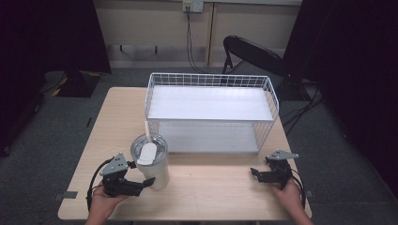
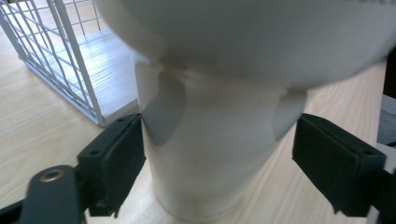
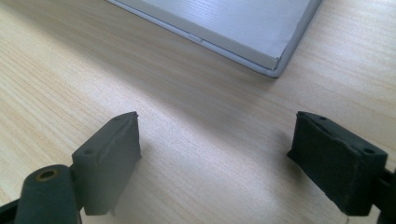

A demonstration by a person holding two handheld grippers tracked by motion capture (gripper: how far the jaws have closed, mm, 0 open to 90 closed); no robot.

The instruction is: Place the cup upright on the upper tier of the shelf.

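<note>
Wooden table (image 1: 211,187), grey floor, folding chair (image 1: 253,51) behind. White wire basket (image 1: 211,110) at far middle. Cream tumbler (image 1: 152,164) with lid and straw at near left, just before basket. Left tongs (image 1: 143,180) spread around tumbler base, not clamped. Right tongs (image 1: 256,172) open over bare wood, near right.

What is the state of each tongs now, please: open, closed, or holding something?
Left tongs: open around the white tumbler; one pad touches it, the other stands apart, so not clamped.
Right tongs: open, holding nothing, above the table.
</note>
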